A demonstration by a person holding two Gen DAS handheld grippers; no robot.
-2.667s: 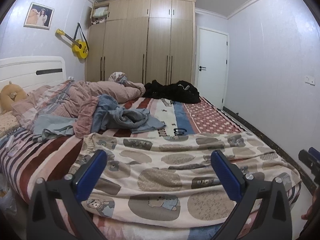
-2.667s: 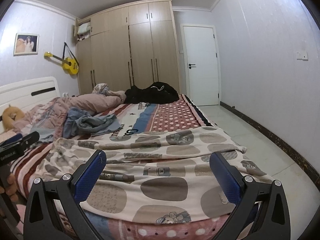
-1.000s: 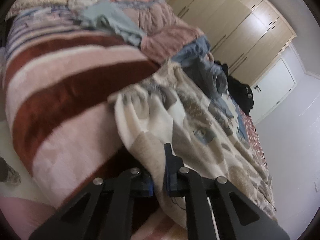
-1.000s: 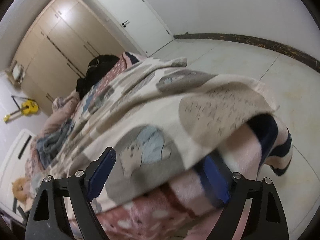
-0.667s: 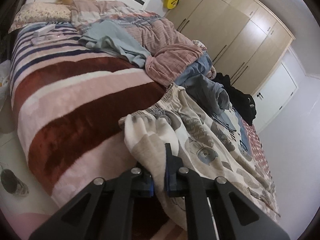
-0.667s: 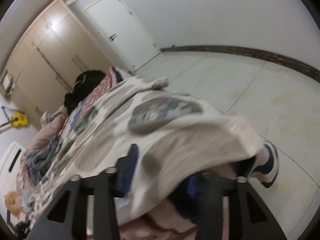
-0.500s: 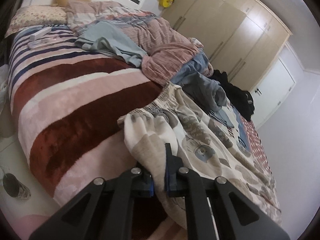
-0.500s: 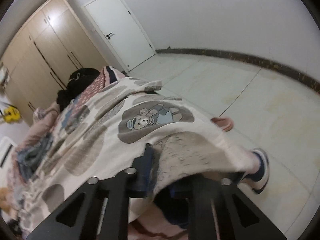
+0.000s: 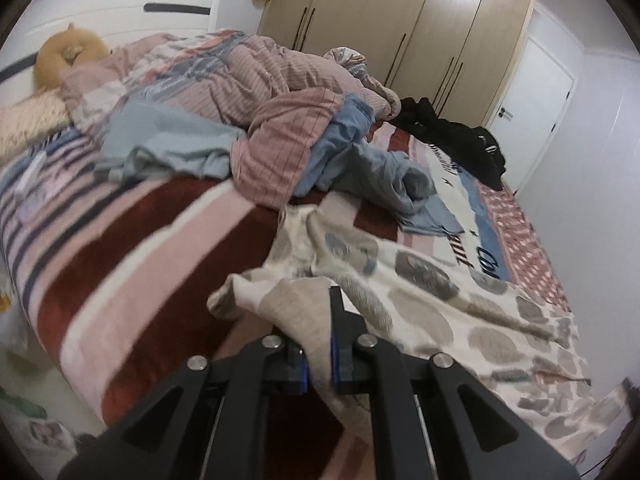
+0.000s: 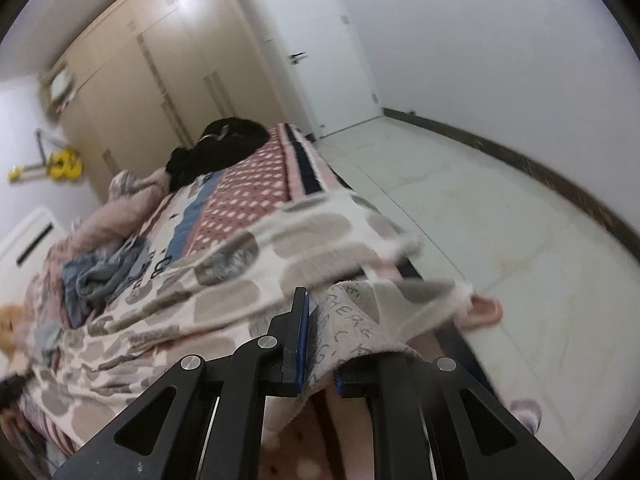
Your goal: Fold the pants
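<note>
The pants are cream fleece with grey-brown ovals and bear prints, spread across the near end of the bed. My left gripper is shut on one end of them, at the bed's left side, lifting a fold. My right gripper is shut on the other end of the pants at the bed's right edge; the cloth drapes over its right finger and hides it.
The bed has a striped pink and maroon blanket. Blue-grey clothes, a pink quilt and black clothes lie farther back. Wardrobe and door stand behind. A slipper lies on the floor.
Both grippers went from open above the bed down to the pants' ends and shut on them. Both now lift the cloth upward and toward the bed's far side.
</note>
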